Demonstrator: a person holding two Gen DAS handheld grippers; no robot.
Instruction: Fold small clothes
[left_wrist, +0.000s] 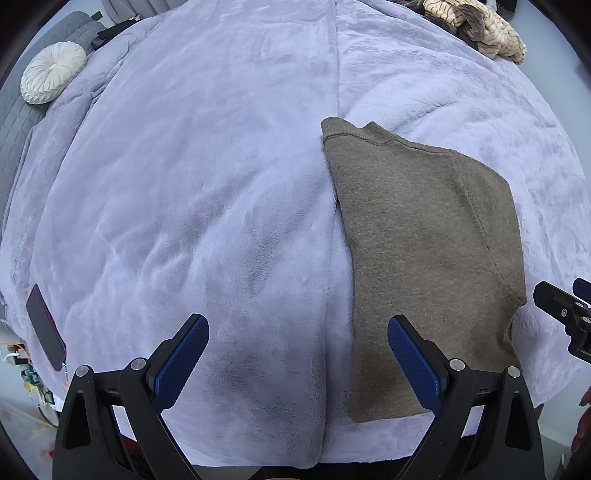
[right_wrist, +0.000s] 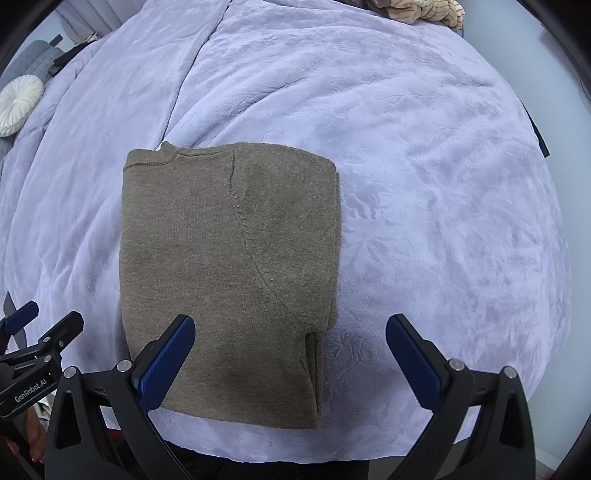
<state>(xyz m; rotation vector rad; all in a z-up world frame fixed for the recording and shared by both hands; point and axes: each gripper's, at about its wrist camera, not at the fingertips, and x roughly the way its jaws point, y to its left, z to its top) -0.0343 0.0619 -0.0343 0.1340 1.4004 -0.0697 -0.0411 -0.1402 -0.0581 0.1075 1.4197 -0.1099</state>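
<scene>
A brown knit sweater (left_wrist: 424, 258) lies folded lengthwise into a narrow rectangle on the lavender blanket (left_wrist: 203, 184), collar end far, hem near the front edge. It also shows in the right wrist view (right_wrist: 229, 277). My left gripper (left_wrist: 297, 332) is open and empty, hovering over the blanket at the sweater's near left edge. My right gripper (right_wrist: 290, 332) is open and empty above the sweater's near right corner. The right gripper's side shows in the left wrist view (left_wrist: 565, 314); the left gripper shows in the right wrist view (right_wrist: 33, 332).
A round white cushion (left_wrist: 53, 72) lies at the far left by a grey quilted headboard (left_wrist: 14, 122). A pile of beige and brown clothes (left_wrist: 476, 26) sits at the far right. A dark phone (left_wrist: 46, 326) lies at the blanket's left edge.
</scene>
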